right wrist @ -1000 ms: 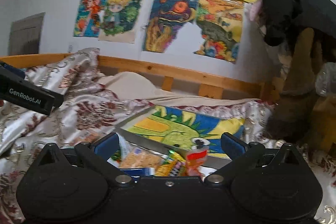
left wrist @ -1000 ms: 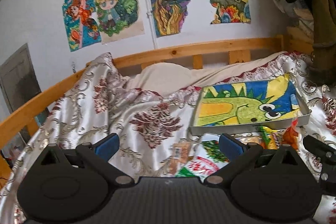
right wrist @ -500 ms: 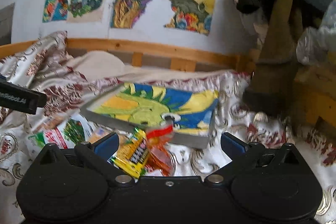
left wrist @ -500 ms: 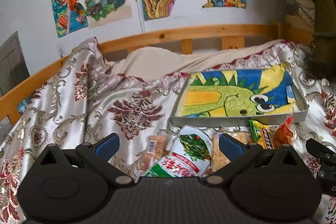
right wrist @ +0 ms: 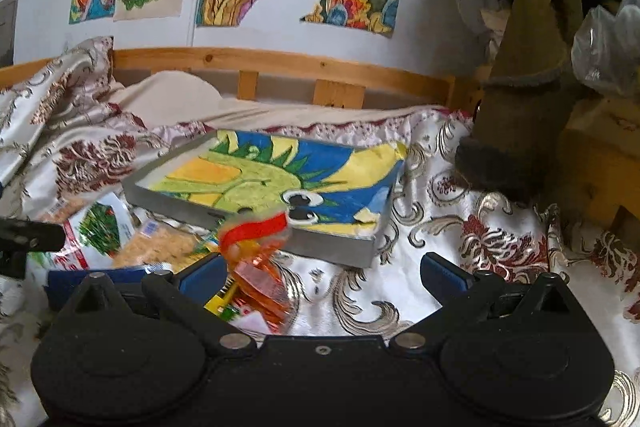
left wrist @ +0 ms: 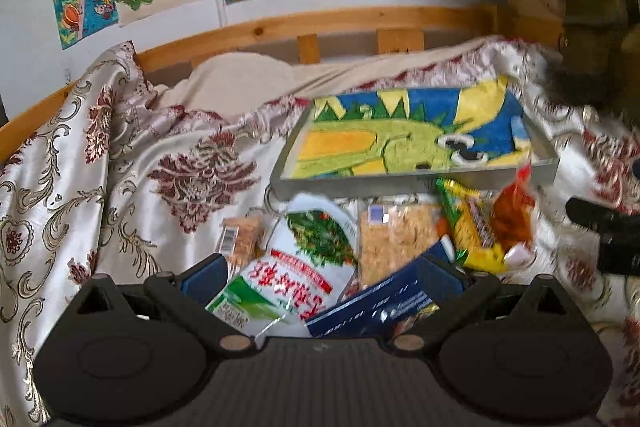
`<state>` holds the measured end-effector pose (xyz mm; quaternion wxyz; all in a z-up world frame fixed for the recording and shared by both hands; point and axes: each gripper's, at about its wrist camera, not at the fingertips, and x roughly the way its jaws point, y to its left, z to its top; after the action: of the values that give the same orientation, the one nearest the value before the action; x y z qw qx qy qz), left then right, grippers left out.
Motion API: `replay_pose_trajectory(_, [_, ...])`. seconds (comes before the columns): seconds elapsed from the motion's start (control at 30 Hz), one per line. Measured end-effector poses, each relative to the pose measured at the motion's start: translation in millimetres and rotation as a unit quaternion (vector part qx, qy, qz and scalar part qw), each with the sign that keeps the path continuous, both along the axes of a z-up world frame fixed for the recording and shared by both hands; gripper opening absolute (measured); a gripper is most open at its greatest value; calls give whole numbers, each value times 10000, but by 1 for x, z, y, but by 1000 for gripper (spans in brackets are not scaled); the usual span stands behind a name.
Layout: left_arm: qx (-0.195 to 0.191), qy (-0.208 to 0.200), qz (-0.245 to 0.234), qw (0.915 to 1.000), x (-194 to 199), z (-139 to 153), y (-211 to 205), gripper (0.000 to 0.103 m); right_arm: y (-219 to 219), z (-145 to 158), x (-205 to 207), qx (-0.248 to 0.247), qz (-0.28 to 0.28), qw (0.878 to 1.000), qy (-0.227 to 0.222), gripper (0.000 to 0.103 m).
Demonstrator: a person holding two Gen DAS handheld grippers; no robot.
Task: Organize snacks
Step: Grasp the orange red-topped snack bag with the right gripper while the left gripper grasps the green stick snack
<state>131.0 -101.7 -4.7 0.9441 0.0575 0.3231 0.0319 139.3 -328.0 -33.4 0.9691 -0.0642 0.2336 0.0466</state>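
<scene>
Left wrist view puts your left gripper [left wrist: 320,273] low over the snack pile on the patterned bedspread [left wrist: 120,167], jaws spread wide and holding nothing. Between its fingers lie the white-and-green snack bag [left wrist: 292,267] and, overlapping that bag's right side, a dark blue packet [left wrist: 380,299]. Pick one: close on a single pack, not both, or the second will likely drag along and drop.

Just beyond sit a small barcoded bar [left wrist: 242,239], a clear pack of tan crackers [left wrist: 394,235], a yellow packet [left wrist: 474,231] and an orange-red pouch [left wrist: 512,215]. All of them rest in front of the shallow grey tray [left wrist: 416,181] lined with a dragon drawing, and nothing is in it yet, so the sorting has barely begun.

Your right gripper [right wrist: 324,275] is likewise wide open and empty, with the orange-red pouch [right wrist: 260,267] next to its left finger. Shift that gripper left to centre the pouch before closing. Crinkly film probably slips, so pinch near a sealed edge. Lift clear of the tray's near wall before setting anything inside.
</scene>
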Motion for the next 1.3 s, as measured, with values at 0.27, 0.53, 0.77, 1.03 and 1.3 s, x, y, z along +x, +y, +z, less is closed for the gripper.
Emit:
replay_pose_trajectory(0.27, [-99,199,67,9997,10,-9,3,103,1,-15,17,50,204,9991,380,102])
replay_pose_trajectory(0.53, [-38,181,-559,9983,6,-13,-12,103,-5,-32,33,214,468,9955,791,102])
replay_pose_trajectory(0.77, [410,126,-1602,9862,-11,-33,-37,103,-6,-38,36,37,685,9924,1024,102])
replay_pose_trajectory(1.03, [166,657,-2340,9699,1,-49,-61,102,-3,-56,51,226,815,9882,1281,101])
replay_pose_trajectory(1.3, [132,1049,-2425,9644,18,-67,-62,84,6,-60,58,92,946,9911,928,88])
